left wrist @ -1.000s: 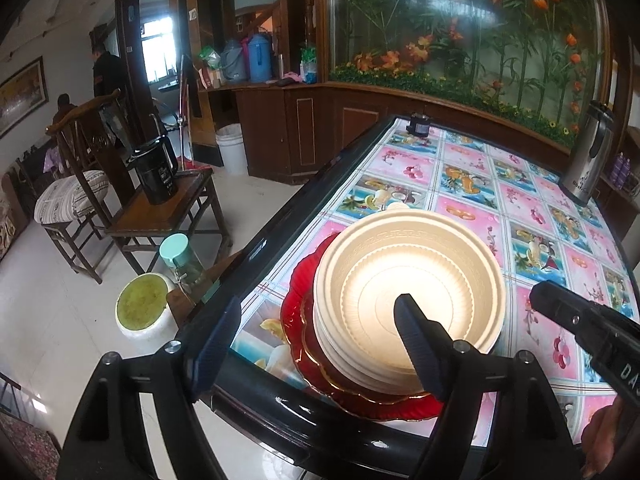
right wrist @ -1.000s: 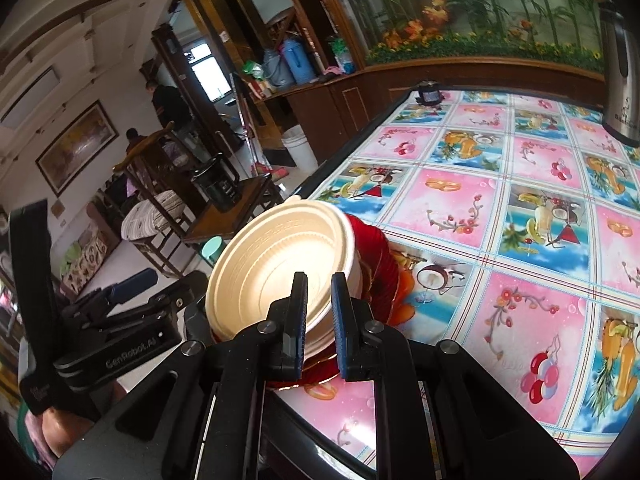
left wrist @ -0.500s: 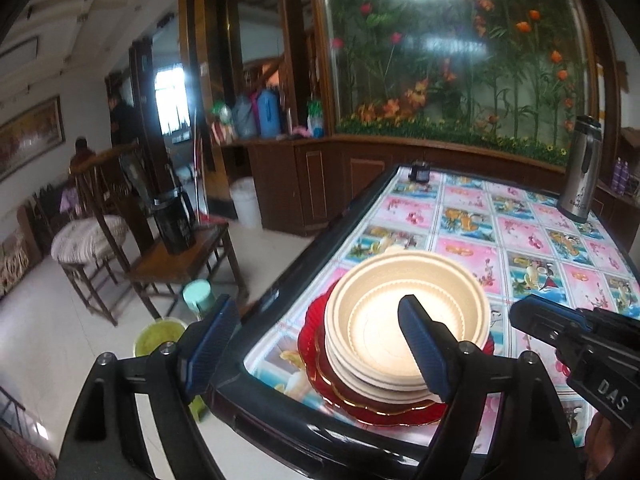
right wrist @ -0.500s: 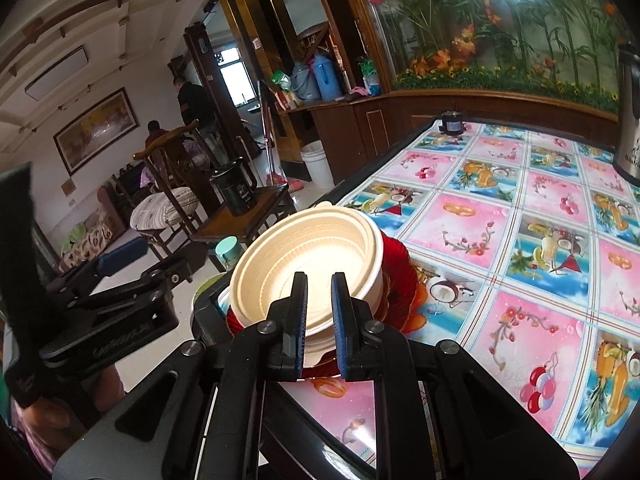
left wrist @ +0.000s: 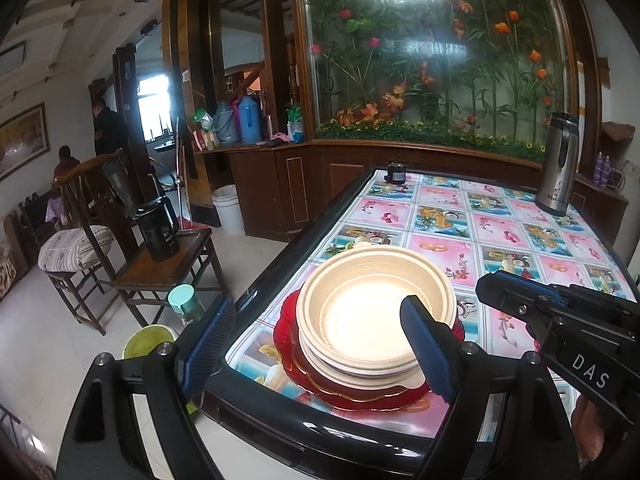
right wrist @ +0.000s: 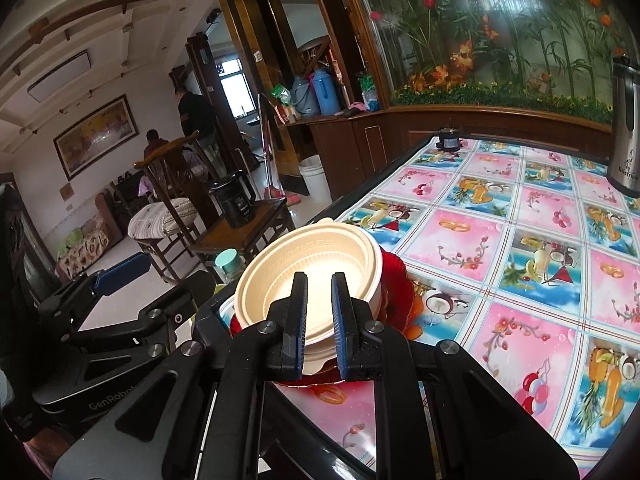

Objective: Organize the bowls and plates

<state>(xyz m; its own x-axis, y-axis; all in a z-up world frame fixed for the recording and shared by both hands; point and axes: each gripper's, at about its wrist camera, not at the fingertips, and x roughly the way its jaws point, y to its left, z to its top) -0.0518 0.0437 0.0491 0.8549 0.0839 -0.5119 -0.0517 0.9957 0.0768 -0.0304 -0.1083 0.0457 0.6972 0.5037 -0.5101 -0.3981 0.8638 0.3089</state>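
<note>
Table [left wrist: 280,264]: glossy black rim, top covered by an oilcloth [left wrist: 500,236] printed in pink and blue squares with fruit and flowers. Directly on it:
- near corner: red plate [left wrist: 290,344], scalloped edge, carrying a stack of cream disposable bowls [left wrist: 372,320]; top bowl sits tilted.
- far right edge: stainless steel thermos jug [left wrist: 558,166], upright.
- far end, left corner: small dark round object [left wrist: 396,172], too small to identify.
These three are well apart.
</note>
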